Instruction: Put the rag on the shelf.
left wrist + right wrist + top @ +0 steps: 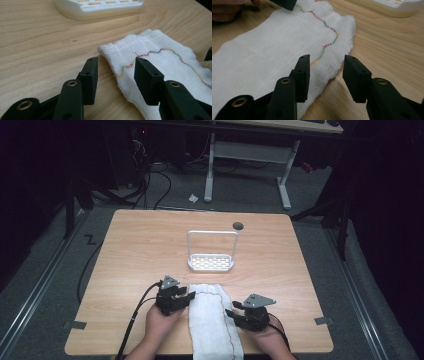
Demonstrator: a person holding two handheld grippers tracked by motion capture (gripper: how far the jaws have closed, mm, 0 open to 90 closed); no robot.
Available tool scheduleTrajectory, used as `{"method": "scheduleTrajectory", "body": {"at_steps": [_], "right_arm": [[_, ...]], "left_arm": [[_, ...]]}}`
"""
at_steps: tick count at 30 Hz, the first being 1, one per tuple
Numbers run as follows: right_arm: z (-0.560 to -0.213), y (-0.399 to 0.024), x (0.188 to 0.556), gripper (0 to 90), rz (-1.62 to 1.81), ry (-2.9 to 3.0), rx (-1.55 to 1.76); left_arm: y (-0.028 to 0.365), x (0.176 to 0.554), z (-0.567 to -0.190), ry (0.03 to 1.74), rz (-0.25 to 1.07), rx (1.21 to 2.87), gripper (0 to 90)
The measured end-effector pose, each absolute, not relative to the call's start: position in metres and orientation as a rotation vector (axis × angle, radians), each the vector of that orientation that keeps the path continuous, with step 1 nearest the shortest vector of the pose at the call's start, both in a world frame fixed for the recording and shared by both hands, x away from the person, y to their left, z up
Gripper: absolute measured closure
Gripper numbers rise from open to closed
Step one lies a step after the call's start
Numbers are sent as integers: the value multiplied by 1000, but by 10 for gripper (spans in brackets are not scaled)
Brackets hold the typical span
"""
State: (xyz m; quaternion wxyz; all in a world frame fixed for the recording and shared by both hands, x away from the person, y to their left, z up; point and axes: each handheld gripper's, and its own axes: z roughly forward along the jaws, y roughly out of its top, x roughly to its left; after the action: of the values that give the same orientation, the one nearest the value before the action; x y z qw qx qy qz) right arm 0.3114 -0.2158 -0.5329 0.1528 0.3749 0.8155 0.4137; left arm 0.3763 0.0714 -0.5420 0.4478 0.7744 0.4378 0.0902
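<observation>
The left claw sits low in the middle of the high view with its jaws spread wide and nothing between them. In the left gripper view its two black jaws straddle the near edge of the white cloth: the right-hand jaw stands over the fabric, the left-hand one over bare wood, so the cloth's edge runs up between them without being pinched. The right claw mirrors this from the other side, just right of centre at the bottom of the high view. It too gapes open and empty, and in the right gripper view its left-hand jaw hangs over the cloth while the other hangs over the worktop.

The cloth lies as a long strip between the two claws, its long axis running from the bottom edge of the high view up towards the middle of the frame, with a wavy line of coloured stitching following that axis. Each claw faces inward across the short width, and both sit about equally close to their own long edge. The coming move probably turns on this: each claw needs only to close on the edge already between its jaws.

Beyond the cloth's far end, apart from it, stands a white rack with a tall loop handle.
</observation>
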Motion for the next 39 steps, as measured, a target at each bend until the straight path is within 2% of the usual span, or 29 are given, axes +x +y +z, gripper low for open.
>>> {"method": "scheduleTrajectory", "body": {"at_steps": [4, 11, 17, 26, 39], "right_arm": [[-527, -209, 331, 584, 1177, 2310, 1078], [-536, -188, 372, 566, 1100, 2343, 1175], [-538, -189, 371, 578, 1114, 2305, 1232], [-539, -186, 366, 799, 1166, 2332, 1231], [-521, -187, 345, 822, 1197, 2207, 1076]], "left_arm": [[69, 377, -542, 1086, 217, 1918, 631], [72, 381, -544, 1083, 140, 1907, 735], [74, 383, -545, 1094, 101, 1895, 795], [72, 381, -544, 1073, 108, 1909, 851], [68, 362, -530, 975, 242, 1850, 854]]}}
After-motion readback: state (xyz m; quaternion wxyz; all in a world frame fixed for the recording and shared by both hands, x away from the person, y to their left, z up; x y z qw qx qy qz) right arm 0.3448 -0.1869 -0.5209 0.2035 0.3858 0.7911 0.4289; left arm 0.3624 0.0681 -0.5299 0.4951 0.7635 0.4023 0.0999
